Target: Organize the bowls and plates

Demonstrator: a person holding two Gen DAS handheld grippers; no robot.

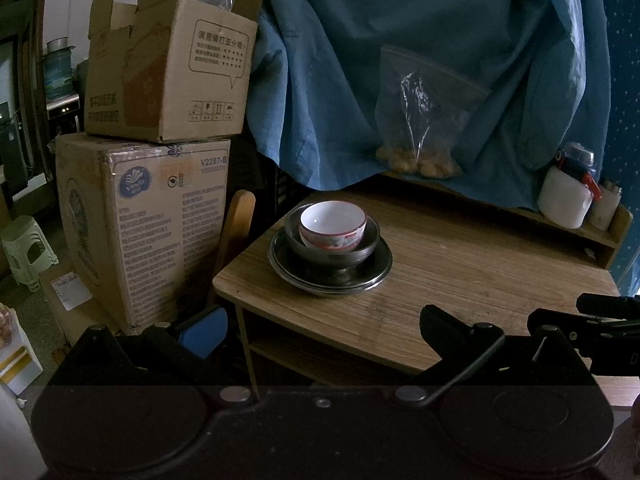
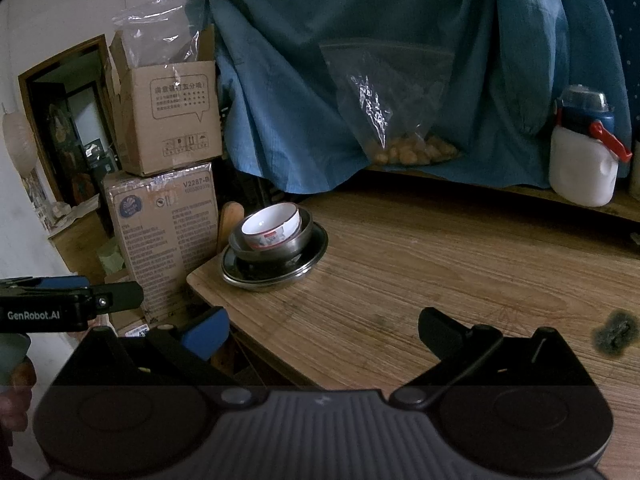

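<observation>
Looking along my left gripper (image 1: 320,320), I see its fingers spread wide with nothing between them, poised over the near edge of the light wooden table (image 1: 460,264). My right gripper (image 2: 320,324) is likewise spread wide and empty, hanging above the tabletop. The whole stack sits at the table's far left corner: a white ceramic bowl with a red pattern (image 1: 333,225) nests inside a dark metal bowl (image 1: 332,240), which rests on stacked round metal plates (image 1: 331,270). Both grippers are well apart from it. Behind it hangs a blue cloth (image 1: 400,60) with a clear plastic bag of small tan pieces (image 1: 424,120). Two stacked cardboard boxes (image 1: 148,160) stand left of the table. A white plastic jug with a red clasp (image 2: 582,160) occupies the back ledge.
</observation>
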